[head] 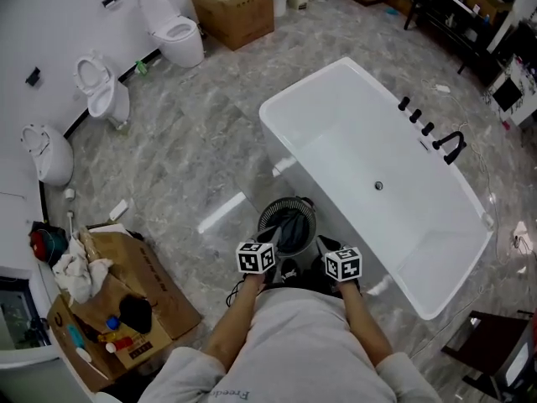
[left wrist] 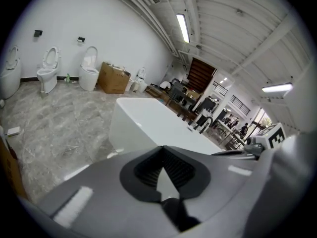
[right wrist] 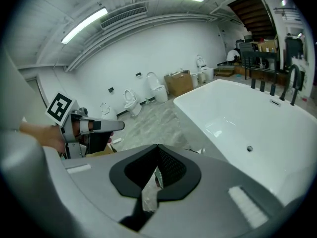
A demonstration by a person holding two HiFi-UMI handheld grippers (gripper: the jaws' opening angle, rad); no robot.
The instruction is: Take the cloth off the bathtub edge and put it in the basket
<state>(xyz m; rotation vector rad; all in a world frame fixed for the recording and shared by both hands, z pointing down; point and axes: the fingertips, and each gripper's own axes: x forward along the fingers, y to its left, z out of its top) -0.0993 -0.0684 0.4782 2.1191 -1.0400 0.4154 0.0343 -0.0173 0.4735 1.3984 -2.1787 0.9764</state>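
Observation:
The white bathtub (head: 369,166) stands in front of me, and I see no cloth on its rim. A round dark basket (head: 287,222) sits on the floor against its near side, with a dark grey cloth (head: 291,232) lying inside. My left gripper (head: 268,245) hovers at the basket's near left and my right gripper (head: 329,247) at its near right, both close to my body. Each is shut with nothing between the pads, as seen at the left gripper (left wrist: 162,155) and the right gripper (right wrist: 157,153). The tub (right wrist: 237,118) fills the right gripper view.
Three toilets (head: 178,30) line the far-left wall. An open cardboard box (head: 126,309) of clutter stands at my left, another box (head: 233,11) at the back. Black taps (head: 445,145) sit on the tub's far rim. A dark chair (head: 495,351) is at lower right.

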